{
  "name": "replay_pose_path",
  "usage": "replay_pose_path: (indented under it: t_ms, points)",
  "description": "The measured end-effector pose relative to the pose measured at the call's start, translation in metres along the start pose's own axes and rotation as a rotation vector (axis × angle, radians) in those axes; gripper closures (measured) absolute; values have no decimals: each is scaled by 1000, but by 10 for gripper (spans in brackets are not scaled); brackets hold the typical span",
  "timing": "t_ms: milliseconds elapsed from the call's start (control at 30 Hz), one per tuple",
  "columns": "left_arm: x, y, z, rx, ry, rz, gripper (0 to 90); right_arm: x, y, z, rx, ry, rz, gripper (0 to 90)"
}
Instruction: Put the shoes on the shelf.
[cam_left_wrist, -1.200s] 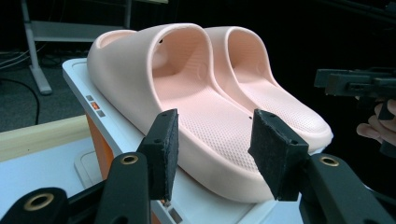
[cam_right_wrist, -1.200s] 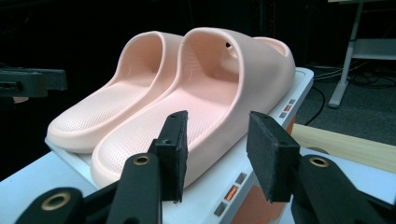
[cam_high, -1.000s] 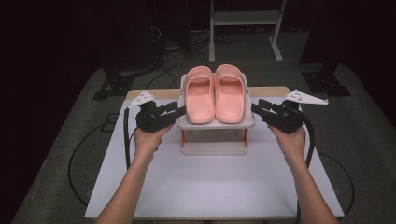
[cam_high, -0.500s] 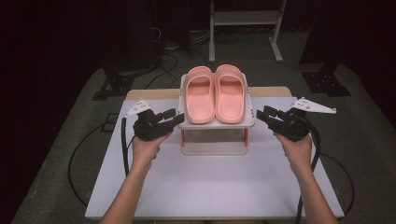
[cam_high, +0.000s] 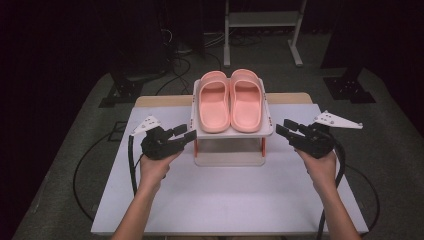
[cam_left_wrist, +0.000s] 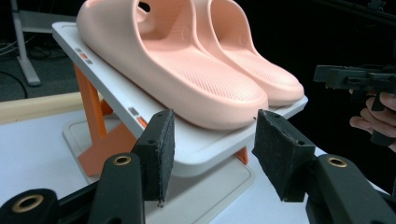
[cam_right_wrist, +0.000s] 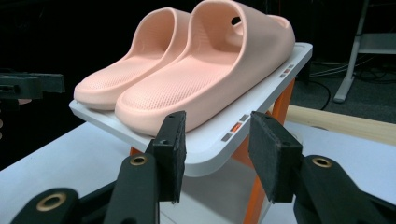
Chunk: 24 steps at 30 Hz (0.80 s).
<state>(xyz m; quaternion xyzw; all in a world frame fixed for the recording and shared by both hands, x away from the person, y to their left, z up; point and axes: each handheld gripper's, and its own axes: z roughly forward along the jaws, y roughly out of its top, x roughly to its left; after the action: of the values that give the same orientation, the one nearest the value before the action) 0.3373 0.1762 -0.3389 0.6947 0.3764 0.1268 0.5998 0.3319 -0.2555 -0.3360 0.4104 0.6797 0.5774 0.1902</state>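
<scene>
Drawing back from the shoe rack (cam_high: 232, 131), left gripper (cam_high: 186, 134) and right gripper (cam_high: 281, 126) hang released beside the pink slippers (cam_high: 230, 100), seemingly placed.

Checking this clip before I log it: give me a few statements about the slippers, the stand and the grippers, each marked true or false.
1. Two pink slippers lie side by side on the white stand. True.
2. The left gripper holds one slipper. False: its jaws are open with nothing between them, beside the stand.
3. The right gripper is at the stand's right side, jaws open. True.
4. The slippers lie on the table itself. False: they rest on the stand's raised shelf.
5. The stand has orange legs. True.
</scene>
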Motion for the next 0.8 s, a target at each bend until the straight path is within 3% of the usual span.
replay_pose_path:
  t_ms: [800]
  points:
    - [-1, -23, -13, -4, -4, -20, 444, -5, -27, -12, 6, 27, 20, 496]
